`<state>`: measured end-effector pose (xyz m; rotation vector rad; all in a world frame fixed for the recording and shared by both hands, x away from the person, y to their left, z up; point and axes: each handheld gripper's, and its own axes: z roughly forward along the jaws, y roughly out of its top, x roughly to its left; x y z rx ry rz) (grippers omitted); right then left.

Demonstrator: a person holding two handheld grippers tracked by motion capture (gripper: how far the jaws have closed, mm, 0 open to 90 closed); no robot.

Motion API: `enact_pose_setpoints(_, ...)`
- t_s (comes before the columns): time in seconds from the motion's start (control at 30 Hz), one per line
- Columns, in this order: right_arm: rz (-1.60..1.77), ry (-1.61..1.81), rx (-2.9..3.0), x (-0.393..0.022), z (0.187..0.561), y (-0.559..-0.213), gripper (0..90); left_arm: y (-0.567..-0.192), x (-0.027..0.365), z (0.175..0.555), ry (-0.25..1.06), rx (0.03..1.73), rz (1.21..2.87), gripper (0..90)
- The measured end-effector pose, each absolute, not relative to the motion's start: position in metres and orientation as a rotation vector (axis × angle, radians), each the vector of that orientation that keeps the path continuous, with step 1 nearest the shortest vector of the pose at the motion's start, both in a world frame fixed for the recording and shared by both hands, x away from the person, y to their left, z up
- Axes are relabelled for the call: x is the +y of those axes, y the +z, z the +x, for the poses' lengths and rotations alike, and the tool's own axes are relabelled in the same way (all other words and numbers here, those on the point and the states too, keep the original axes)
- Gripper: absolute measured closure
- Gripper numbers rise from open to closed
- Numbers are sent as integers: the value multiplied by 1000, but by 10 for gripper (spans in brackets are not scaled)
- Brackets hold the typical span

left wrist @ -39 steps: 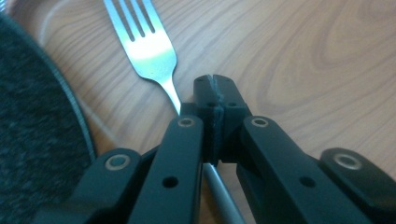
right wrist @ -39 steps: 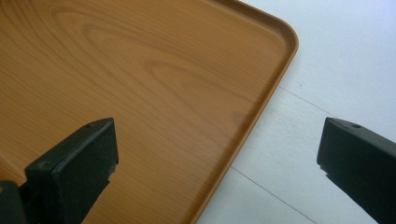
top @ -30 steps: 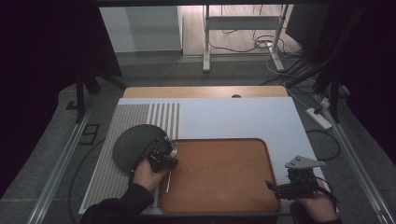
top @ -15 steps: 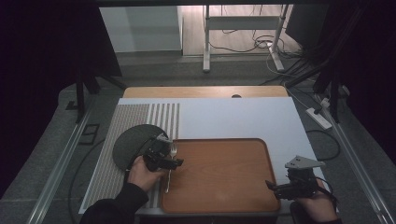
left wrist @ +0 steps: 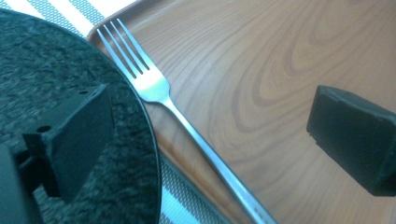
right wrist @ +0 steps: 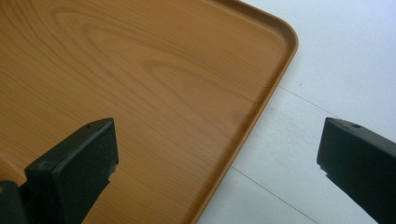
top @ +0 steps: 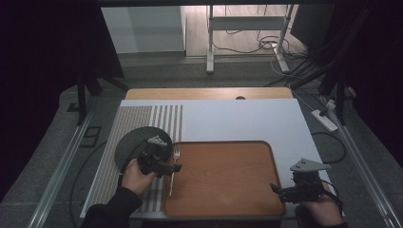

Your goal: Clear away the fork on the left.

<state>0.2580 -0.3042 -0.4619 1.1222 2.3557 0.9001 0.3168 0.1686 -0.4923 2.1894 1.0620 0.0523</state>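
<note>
At the left of the high view a dark round plate point(top: 135, 145) lies on the striped place mat point(top: 119, 161), and nothing can be made out on its speckled surface. Its right edge comes up beside the left rim of the wooden tray point(top: 223, 178), at about nine o'clock of the tray. The tray holds one thing, a fork point(top: 174, 166). It lies flat along the tray's left rim, tines toward twelve o'clock and handle toward six. In the left gripper view the fork point(left wrist: 187, 126) runs slantwise between the plate point(left wrist: 70, 70) and the open wood of the tray point(left wrist: 280, 56), its tines near the tray's corner.

The left gripper point(top: 161, 167) sits over the plate's right edge, pointing toward three o'clock at the fork. Its jaws have just been opening and now stand wide apart. In its own view one jaw hangs over the plate and the other over the tray, with the fork's handle lying free between them, touched by neither.

Farther right the tray's floor is bare wood. The right gripper point(top: 285, 192) is at the tray's near right corner, about five o'clock of the tray, pointing toward nine. Its jaws are spread wide with nothing in them. In its own view one jaw is over the tray point(right wrist: 140, 93), the other over the white table point(right wrist: 336, 70), and the tray's rim runs between.
</note>
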Motion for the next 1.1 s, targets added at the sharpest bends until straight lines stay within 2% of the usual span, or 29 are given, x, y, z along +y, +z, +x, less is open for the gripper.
enact_pose_setpoints(0.5,1128,901,2352,-304,258,-462,0,-490,216,276,68,1144,2096,3)
enact_pose_setpoints(1.1,1176,934,2323,-308,259,-461,0,-486,256,228,233,1221,2022,0)
